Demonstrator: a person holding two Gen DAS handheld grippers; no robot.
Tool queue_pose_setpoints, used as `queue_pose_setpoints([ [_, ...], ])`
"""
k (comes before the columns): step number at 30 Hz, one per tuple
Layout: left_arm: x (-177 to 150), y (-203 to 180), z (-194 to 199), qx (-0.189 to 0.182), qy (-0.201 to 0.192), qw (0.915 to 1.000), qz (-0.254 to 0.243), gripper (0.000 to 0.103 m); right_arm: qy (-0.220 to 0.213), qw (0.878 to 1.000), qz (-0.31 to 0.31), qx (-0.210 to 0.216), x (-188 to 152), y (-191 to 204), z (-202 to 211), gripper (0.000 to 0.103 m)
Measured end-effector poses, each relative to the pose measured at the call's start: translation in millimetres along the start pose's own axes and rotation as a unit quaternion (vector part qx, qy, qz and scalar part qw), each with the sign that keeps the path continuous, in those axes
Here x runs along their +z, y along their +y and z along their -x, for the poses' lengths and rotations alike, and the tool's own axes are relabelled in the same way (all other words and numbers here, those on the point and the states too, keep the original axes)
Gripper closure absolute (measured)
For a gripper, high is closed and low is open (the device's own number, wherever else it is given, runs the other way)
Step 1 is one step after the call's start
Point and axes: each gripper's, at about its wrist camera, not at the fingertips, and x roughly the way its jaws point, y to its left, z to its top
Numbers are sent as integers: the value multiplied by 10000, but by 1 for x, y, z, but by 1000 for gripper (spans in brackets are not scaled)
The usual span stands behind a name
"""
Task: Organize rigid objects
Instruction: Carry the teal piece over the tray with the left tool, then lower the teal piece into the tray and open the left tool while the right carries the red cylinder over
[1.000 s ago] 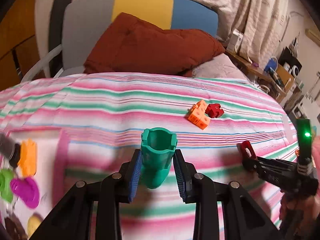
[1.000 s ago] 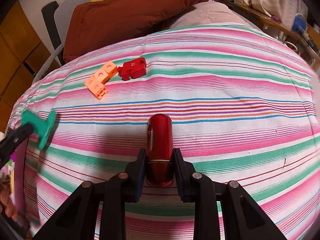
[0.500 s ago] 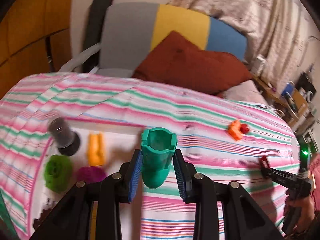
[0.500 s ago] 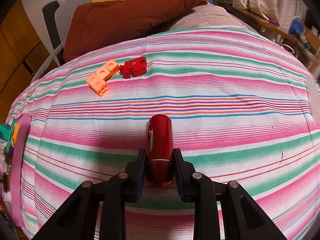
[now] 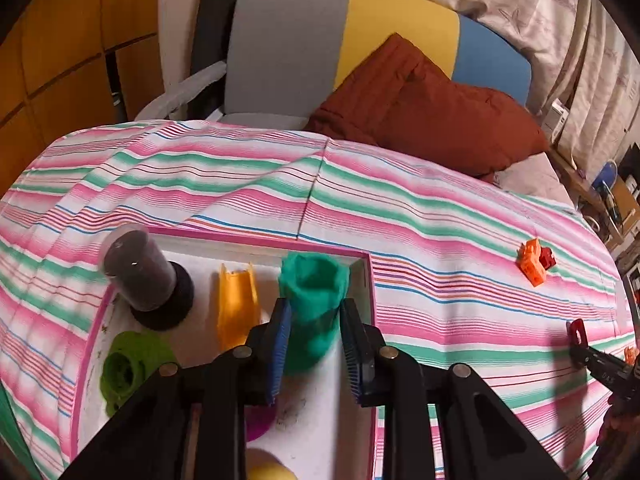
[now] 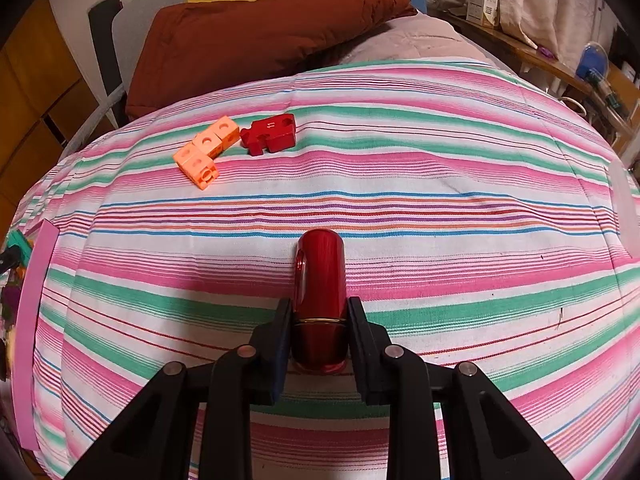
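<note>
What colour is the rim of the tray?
Pink; the tray rim shows best in the left wrist view.

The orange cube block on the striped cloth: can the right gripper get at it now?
Probably not yet. The path over the cloth to the orange cube block looks free, but the right gripper is shut on the red tube.

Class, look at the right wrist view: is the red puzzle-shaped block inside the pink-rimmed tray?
No, the red puzzle-shaped block lies on the striped cloth, beside the orange cubes.
</note>
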Motion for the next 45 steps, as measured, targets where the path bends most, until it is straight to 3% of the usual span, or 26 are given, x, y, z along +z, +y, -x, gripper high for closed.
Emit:
queue_pose_setpoints([
  [6,-8,-3,9,-27,61,10000,53,67,-14,10000,5,5,0,-1,1,76],
  [14,-40,1,72,-11,-561,9983,-151,65,-3,10000,62,0,-3,7,5,76],
  [20,-70,23,106,-193,-701,9973,-91,64,-13,9994,222,258,-13,33,14,76],
  [27,-103,47,130,-129,-680,9975,-160,64,-180,9944,659,812,-33,82,30,76],
  [33,-128,66,151,-7,-760,9969,-211,64,-498,9778,1262,1594,-62,145,63,76],
  [37,-139,80,162,117,-820,9963,-218,64,-637,9584,1680,2216,-86,191,91,76],
  [45,-147,100,169,319,-864,9957,-56,64,-471,9280,2440,2775,-123,271,112,76],
])
